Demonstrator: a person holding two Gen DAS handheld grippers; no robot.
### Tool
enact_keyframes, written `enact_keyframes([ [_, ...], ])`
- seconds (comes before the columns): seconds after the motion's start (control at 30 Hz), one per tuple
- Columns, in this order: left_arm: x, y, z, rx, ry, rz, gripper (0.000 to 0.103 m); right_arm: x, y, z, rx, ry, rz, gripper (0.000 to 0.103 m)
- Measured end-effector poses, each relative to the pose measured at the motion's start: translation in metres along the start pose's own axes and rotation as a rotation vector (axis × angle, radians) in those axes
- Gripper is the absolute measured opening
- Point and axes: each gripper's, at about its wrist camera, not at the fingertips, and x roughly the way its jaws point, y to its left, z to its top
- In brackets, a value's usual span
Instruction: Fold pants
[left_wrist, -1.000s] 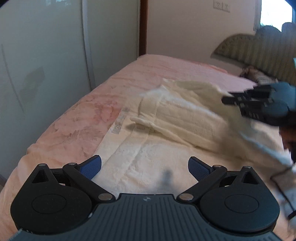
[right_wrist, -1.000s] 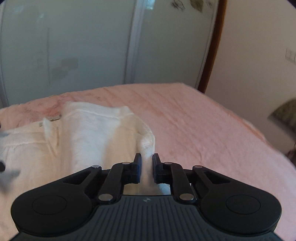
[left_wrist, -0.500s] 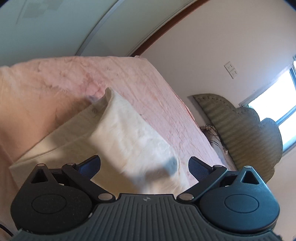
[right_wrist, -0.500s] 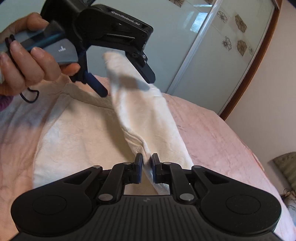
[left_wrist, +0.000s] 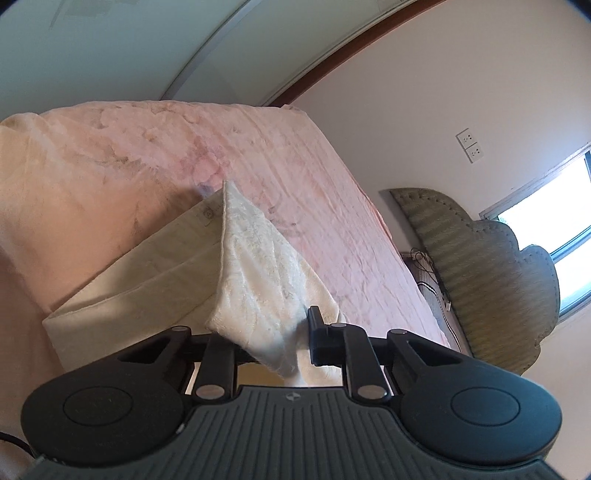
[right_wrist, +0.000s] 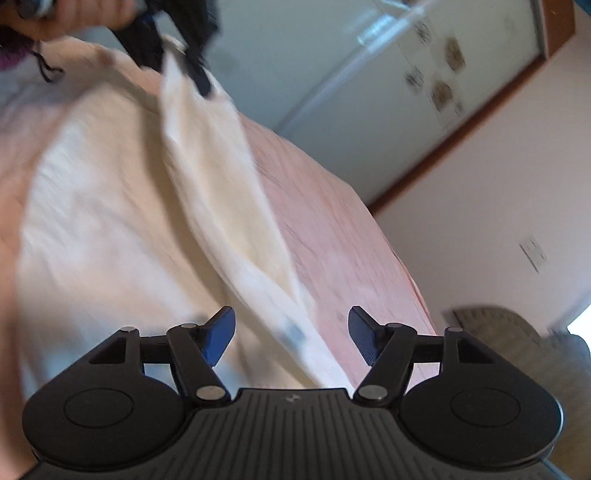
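The cream pants (left_wrist: 255, 266) lie on the pink bed (left_wrist: 288, 173). My left gripper (left_wrist: 269, 339) is shut on a raised fold of the pants and holds it above the flat part (left_wrist: 140, 291). In the right wrist view the pants (right_wrist: 122, 221) spread over the bed, and the lifted strip (right_wrist: 218, 184) runs up to the left gripper (right_wrist: 181, 59) at the top left. My right gripper (right_wrist: 291, 332) is open, its blue pads (right_wrist: 221, 332) either side of the strip's near end without touching it. That view is blurred.
A sliding wardrobe (right_wrist: 369, 74) stands behind the bed. A green padded headboard (left_wrist: 480, 266) and a window (left_wrist: 554, 229) are at the right, with cables by the wall (left_wrist: 432, 273). The person's hand (right_wrist: 85, 14) holds the left gripper.
My left gripper has closed on the pants' fold and lifted it. My right gripper has opened and let go of the fabric it held.
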Motion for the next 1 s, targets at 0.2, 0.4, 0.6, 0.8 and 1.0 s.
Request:
enact_keyframes([
  [0.2,-0.002,-0.004,-0.007,0.005,-0.006,0.045,0.033,0.021,-0.014,-0.030,-0.099,0.130,-0.119,0.065],
  [0.4,0.001,-0.008,-0.014,0.023,-0.008,0.104,0.033,0.058,0.000,-0.040,-0.156,0.185,-0.181,0.027],
  [0.6,-0.017,-0.003,0.000,0.081,-0.020,0.102,0.010,0.036,0.005,-0.033,-0.068,0.187,-0.157,0.005],
  [0.8,-0.032,0.013,0.002,0.154,0.017,0.177,0.009,-0.047,0.029,-0.018,0.012,0.143,-0.089,0.005],
  [1.0,-0.030,0.028,-0.009,0.176,0.056,0.257,0.009,-0.077,0.076,-0.023,0.062,0.174,0.038,0.005],
])
